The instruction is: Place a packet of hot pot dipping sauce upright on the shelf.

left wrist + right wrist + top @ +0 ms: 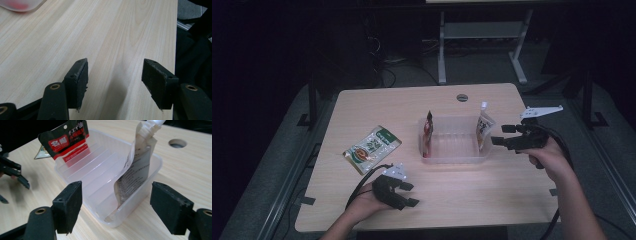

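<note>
A pale wooden table (452, 195) stands in a dark room. The left gripper (408, 194) rests low with jaws apart; the right gripper (503, 135) hovers beside the clear bin (455, 156), jaws apart.

Counter (492, 195): pale wood-grain top, smooth, matt. Bin (105, 173): translucent frosted plastic, ribbed floor, slight sheen. Red-black packet (65, 141) and white spouted pouch (136, 170): glossy printed film, creased. Green packet (372, 148), left: shiny film. Right tool (116, 206) jaws: matt black plastic, rough worn pad faces, brass-coloured pivot bushings.
</note>
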